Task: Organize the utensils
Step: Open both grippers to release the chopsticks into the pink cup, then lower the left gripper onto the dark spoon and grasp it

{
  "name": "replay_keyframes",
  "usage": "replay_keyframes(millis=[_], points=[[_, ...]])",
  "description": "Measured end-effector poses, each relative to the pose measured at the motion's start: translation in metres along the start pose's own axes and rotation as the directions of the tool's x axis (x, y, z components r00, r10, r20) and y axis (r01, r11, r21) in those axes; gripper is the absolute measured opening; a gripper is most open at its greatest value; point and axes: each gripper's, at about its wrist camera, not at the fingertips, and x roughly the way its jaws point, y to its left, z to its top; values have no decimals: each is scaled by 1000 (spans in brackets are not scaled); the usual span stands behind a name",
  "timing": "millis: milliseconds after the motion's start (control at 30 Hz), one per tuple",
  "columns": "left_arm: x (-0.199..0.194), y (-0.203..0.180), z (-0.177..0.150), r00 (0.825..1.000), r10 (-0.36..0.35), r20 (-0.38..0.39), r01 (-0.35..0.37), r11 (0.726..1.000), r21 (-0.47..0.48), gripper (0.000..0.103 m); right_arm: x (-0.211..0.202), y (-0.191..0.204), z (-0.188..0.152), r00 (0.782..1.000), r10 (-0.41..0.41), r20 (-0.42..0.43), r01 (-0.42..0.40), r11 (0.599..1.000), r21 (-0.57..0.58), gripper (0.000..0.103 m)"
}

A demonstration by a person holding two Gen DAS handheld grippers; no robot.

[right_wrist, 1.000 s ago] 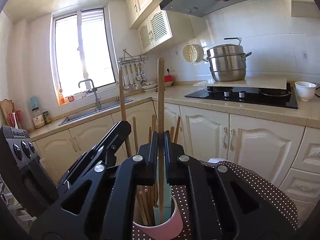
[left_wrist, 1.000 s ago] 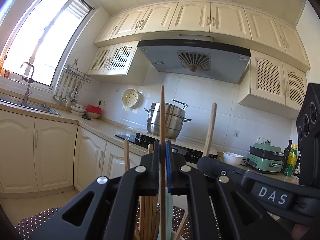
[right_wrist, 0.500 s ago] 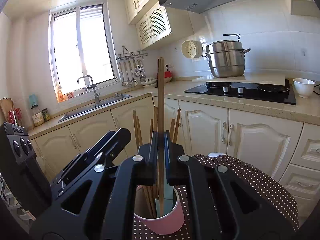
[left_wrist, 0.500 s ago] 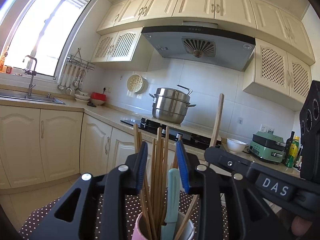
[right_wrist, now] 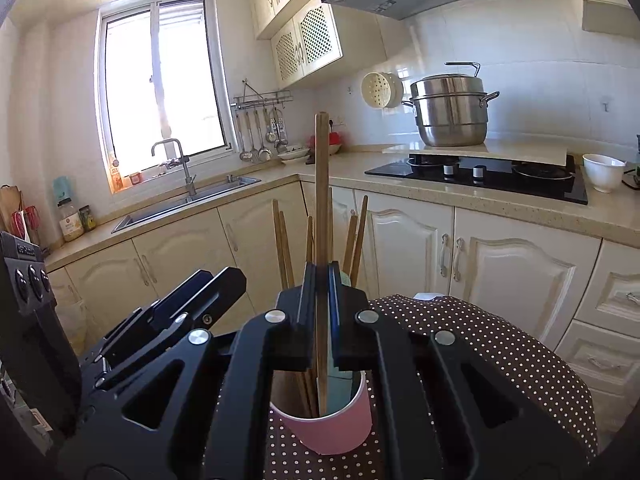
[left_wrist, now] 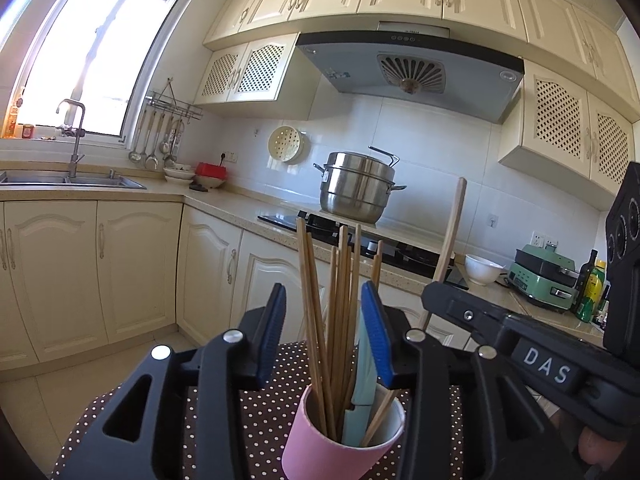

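A pink cup (left_wrist: 344, 454) stands on a brown polka-dot cloth (left_wrist: 256, 408) and holds several wooden chopsticks (left_wrist: 340, 320) and a pale blue utensil (left_wrist: 362, 404). My left gripper (left_wrist: 326, 340) is open and empty, its blue pads either side of the chopsticks above the cup. My right gripper (right_wrist: 321, 304) is shut on one wooden chopstick (right_wrist: 321, 200), held upright with its lower end inside the pink cup (right_wrist: 332, 428). That chopstick (left_wrist: 450, 236) also shows in the left wrist view, above the right gripper's black body (left_wrist: 520, 344).
A counter with a black hob (right_wrist: 480, 176), a steel steamer pot (right_wrist: 452, 112) and a white bowl (right_wrist: 602, 172) runs behind. A sink with a tap (right_wrist: 180, 196) is under the window. Cream cabinet doors (right_wrist: 400, 248) stand close behind the cloth-covered table.
My left gripper has let go of its chopstick, which now stands in the cup, and has opened and drawn back. My right gripper has lowered its chopstick into the cup.
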Motion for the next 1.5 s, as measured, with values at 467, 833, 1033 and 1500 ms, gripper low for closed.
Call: replay_keyframes(millis=[467, 833, 1033, 1500], points=[[-10, -1, -2, 999, 14, -43, -14, 1000, 3, 45, -5, 5, -8, 1000, -23, -16, 23, 1000, -11, 7], [-22, -7, 1, 998, 16, -53, -15, 1000, 13, 51, -15, 7, -6, 999, -36, -22, 36, 999, -12, 8], [-30, -6, 2, 998, 16, -68, -16, 1000, -8, 54, -22, 3, -7, 998, -48, -34, 48, 999, 1, 26], [-57, -23, -6, 986, 6, -169, -2, 1000, 24, 57, -57, 1, -22, 996, -75, -57, 75, 997, -7, 41]])
